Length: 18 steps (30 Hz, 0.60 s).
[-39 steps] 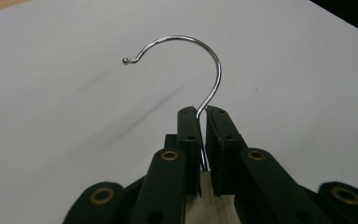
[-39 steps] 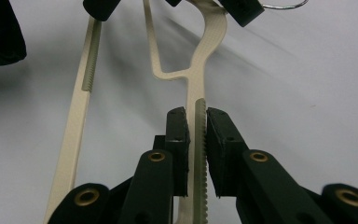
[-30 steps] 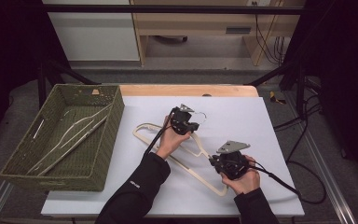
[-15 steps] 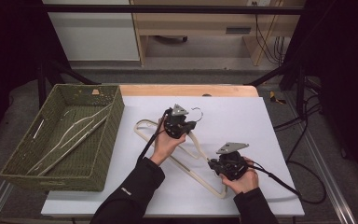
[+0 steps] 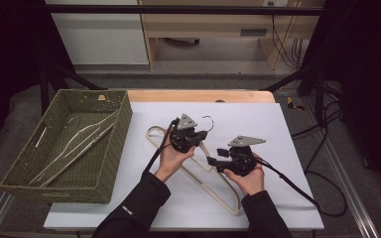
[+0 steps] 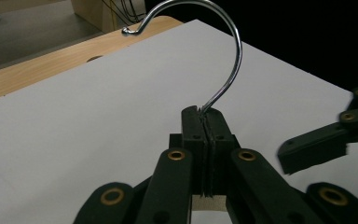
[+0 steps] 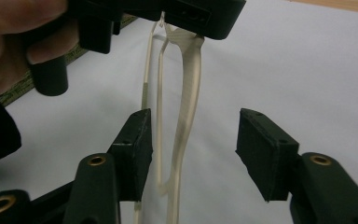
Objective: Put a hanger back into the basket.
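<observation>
On the white surface (image 5: 287,148) a cream coat hanger (image 5: 213,186) is lying with one arm running toward the person and its metal hook (image 5: 207,119) pointing away toward the far edge. The left tongs (image 5: 202,135) are gripping this hanger at its neck: in the left gripper view the two black jaws are pressing flat together with the base of the hook (image 6: 226,70) pinched between them, the chrome wire curving up and over above the pads, and a bit of cream plastic showing below them. The left hand (image 5: 171,158) is holding that tool near the middle of the surface. The right tongs (image 5: 214,159) are sitting just beside it, nearer the person, pointing toward the left tool, with the right hand (image 5: 250,178) wrapped around the body. Their jaws have just been opening and are now standing partly apart; in the right gripper view the hanger's cream arm (image 7: 186,116) and a thinner bar beside it are passing through the gap, closer to one pad than the other, and neither pad is pressing on them. At the left edge of the surface a green woven basket (image 5: 106,163) is standing, with several more pale hangers (image 5: 77,144) lying inside it, well apart from both tools.
</observation>
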Motion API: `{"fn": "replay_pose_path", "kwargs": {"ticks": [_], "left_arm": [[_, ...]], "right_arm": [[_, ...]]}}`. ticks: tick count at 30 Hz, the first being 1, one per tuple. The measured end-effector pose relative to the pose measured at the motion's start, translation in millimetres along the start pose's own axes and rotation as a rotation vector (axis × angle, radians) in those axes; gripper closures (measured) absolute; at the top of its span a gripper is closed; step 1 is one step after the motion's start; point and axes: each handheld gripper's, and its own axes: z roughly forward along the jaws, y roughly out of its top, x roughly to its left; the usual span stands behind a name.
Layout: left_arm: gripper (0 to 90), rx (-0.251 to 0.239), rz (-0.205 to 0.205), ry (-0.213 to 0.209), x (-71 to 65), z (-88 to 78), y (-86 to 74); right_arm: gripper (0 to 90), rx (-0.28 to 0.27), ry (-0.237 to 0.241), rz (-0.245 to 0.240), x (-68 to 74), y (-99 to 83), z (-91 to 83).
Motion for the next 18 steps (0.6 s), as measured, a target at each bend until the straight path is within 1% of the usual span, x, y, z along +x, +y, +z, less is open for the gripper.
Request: {"fn": "replay_pose_path", "kwargs": {"ticks": [1,2,3,4,6,7,8,9,12,13,14,15,16,17,18], "left_arm": [[89.1,-0.004,0.001,0.001,-0.9,-1.0,-0.4],[89.1,-0.006,0.002,0.000,-1.6,-2.1,-0.8],[89.1,-0.009,0.003,-0.003,-2.1,-3.3,-1.3],[89.0,-0.011,0.008,-0.003,-2.4,-4.7,-1.7],[89.0,-0.014,0.013,0.000,-3.2,-7.4,-2.2],[89.0,-0.019,0.013,0.002,-3.6,-8.3,-2.4],[88.9,-0.020,0.011,0.000,-4.1,-9.5,-2.5],[88.9,-0.021,0.017,-0.003,-4.0,-10.8,-2.5],[88.4,-0.028,0.018,-0.015,-3.4,-16.2,-2.7],[88.0,-0.033,0.016,-0.022,-2.9,-19.0,-2.6],[86.6,-0.043,0.013,-0.035,-2.4,-22.5,-2.5],[83.6,-0.043,0.013,-0.035,-2.4,-22.5,-2.5],[83.6,-0.054,0.017,-0.038,-2.3,-26.7,-2.2],[79.6,-0.061,0.029,-0.033,-2.5,-31.7,-1.7],[70.2,-0.091,0.039,-0.038,-1.8,-43.2,-1.1]], "right_arm": [[52.3,0.012,0.002,0.006,0.3,0.8,3.6],[55.1,0.011,0.003,0.008,0.5,1.4,7.6],[61.1,0.021,0.007,0.022,0.5,1.5,10.5],[65.7,0.023,0.026,0.029,-0.3,1.6,13.2],[73.9,0.033,0.047,0.050,-2.1,1.1,17.0],[78.3,0.034,0.076,0.073,-2.1,1.5,17.7],[82.1,0.032,0.090,0.082,-1.8,1.8,17.9],[83.7,0.033,0.106,0.087,-1.7,2.1,18.0],[85.8,0.034,0.124,0.110,-1.8,2.6,17.0],[86.5,0.032,0.122,0.112,-1.6,2.7,16.5],[87.1,0.027,0.132,0.122,-1.2,3.1,16.0],[87.3,0.019,0.145,0.118,-1.3,3.5,15.3],[87.3,0.019,0.145,0.118,-1.3,3.5,15.3],[87.4,0.015,0.149,0.111,-0.9,4.1,14.4],[87.4,0.018,0.144,0.099,-0.2,5.7,11.5]]}}
